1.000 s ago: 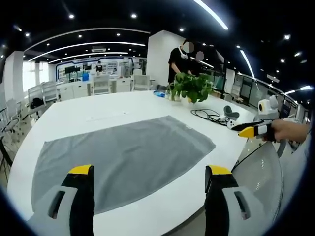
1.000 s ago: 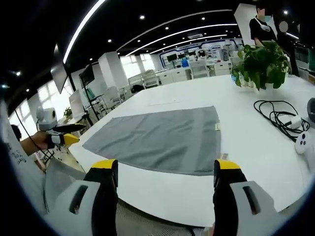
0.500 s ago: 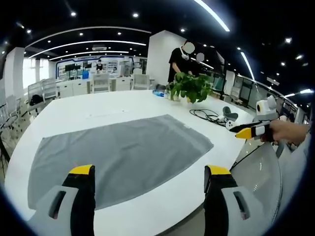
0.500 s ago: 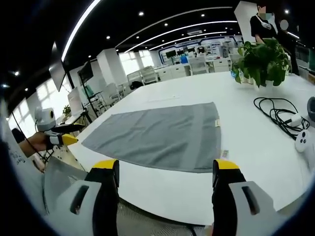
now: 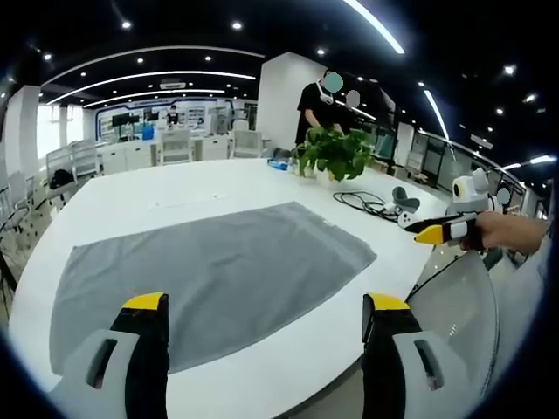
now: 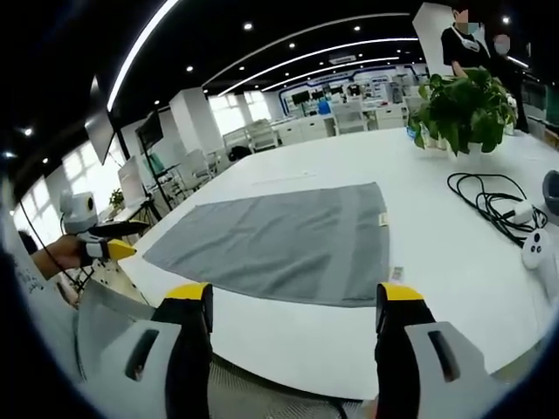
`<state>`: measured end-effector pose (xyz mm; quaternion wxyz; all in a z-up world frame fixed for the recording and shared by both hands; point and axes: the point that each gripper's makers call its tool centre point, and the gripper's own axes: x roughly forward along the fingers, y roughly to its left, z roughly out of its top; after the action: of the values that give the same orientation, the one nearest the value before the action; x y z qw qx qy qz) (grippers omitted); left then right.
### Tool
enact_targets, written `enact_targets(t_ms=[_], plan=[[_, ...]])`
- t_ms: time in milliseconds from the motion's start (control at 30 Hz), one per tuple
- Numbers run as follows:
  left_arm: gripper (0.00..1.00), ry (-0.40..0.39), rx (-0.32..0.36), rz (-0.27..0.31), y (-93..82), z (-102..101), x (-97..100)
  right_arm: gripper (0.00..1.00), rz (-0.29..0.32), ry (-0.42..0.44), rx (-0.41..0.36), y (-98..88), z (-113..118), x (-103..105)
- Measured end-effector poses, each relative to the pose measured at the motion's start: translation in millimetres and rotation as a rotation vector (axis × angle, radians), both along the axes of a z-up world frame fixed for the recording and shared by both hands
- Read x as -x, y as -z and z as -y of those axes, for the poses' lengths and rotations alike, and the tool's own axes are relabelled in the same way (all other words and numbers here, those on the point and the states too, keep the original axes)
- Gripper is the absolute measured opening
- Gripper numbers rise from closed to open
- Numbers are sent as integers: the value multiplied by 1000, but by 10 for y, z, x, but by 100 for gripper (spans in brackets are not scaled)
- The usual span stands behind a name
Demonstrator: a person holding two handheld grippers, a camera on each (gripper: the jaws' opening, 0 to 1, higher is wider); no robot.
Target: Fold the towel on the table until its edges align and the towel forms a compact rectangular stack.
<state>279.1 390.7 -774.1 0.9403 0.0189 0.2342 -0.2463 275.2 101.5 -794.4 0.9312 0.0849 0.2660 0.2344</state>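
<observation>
Jaws: both pairs stand wide apart with nothing between them; left gripper (image 5: 262, 305) and right gripper (image 6: 293, 297) hover off the worktop's near edge, short of the cloth.
Towel: grey towel (image 5: 205, 279) lies flat and fully spread on the white worktop (image 5: 131, 196), unfolded; in the right gripper view the towel (image 6: 279, 244) sits straight ahead at 12 o'clock from the jaws, with a small label on its edge at about 1 o'clock.
Stage: judged as the very start, no fold made and no corner gripped.
Doing the step well: each gripper would best take one near corner, pinch the single layer only, lift both corners level and carry them across to the far edge so the edges meet before release; uneven lift would likely skew the fold.
Other gripper: in the left gripper view the right one shows at 3 o'clock, held by a hand (image 5: 515, 234); in the right gripper view the left one shows at 9 o'clock.
Surroundings: potted plant (image 6: 463, 109) at 1 o'clock beyond the towel, black cable (image 6: 489, 205) at 2 o'clock, a white controller (image 6: 537, 249) at 3 o'clock.
Obstacles: none lies on the towel; the cable is near its right edge but apart from it.
Background: two people (image 5: 319, 105) stand behind the plant.
</observation>
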Motion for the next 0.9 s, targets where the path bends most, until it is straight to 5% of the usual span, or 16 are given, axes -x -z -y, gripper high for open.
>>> enact_targets(t_ms=[433, 600, 900], plan=[[94, 21, 9, -17, 17, 55, -3, 75, -9, 0, -1, 16, 1, 2], [94, 21, 63, -32, 12, 113, -14, 75, -15, -4, -4, 23, 9, 3], [93, 88, 29, -46, 41, 256, -66, 75, -28, 2, -4, 6, 241, -118]])
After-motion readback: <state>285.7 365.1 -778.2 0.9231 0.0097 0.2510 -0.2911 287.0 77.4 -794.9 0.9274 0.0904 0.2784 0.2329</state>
